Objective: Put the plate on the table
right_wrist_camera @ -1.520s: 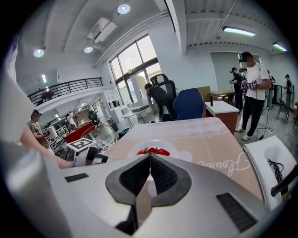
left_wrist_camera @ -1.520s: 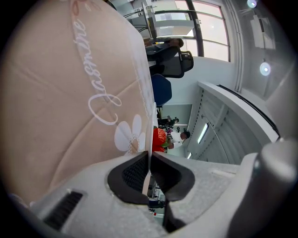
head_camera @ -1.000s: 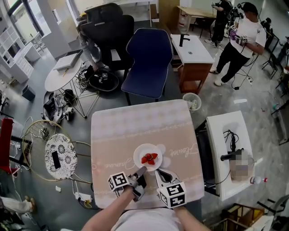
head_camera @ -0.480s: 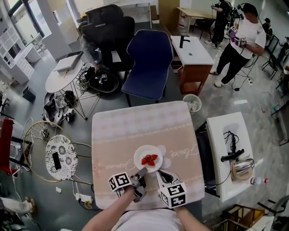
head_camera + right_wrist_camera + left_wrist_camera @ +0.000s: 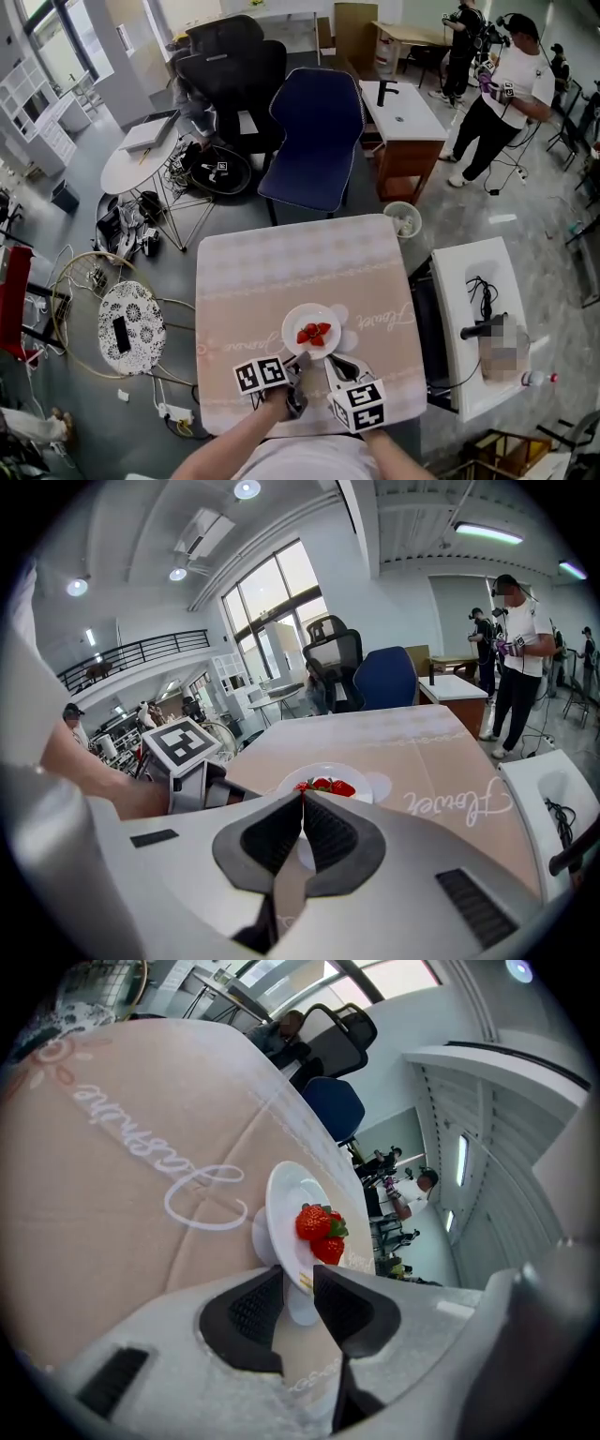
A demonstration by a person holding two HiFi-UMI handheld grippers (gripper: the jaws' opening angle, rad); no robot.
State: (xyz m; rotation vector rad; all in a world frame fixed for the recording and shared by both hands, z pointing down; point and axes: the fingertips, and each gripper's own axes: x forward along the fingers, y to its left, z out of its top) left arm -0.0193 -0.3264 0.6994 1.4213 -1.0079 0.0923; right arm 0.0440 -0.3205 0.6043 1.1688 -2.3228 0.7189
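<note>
Set flat on the table (image 5: 281,267) with strawberries (image 5: 313,332), the plate (image 5: 292,323) on the far side of the left gripper (image 5: 298,361) – near rim between jaws just opened, pads off it – right gripper (image 5: 335,362) alongside, closed, empty.

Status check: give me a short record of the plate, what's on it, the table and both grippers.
plate: lying flat on the table, on the person's side
contents: strawberries, mid-plate
left gripper: jaws have just been opening; the plate's rim is between them but not pinched
right gripper: jaws closed, apparently on the near rim
task: plate is down; the right gripper looks not yet released
</note>
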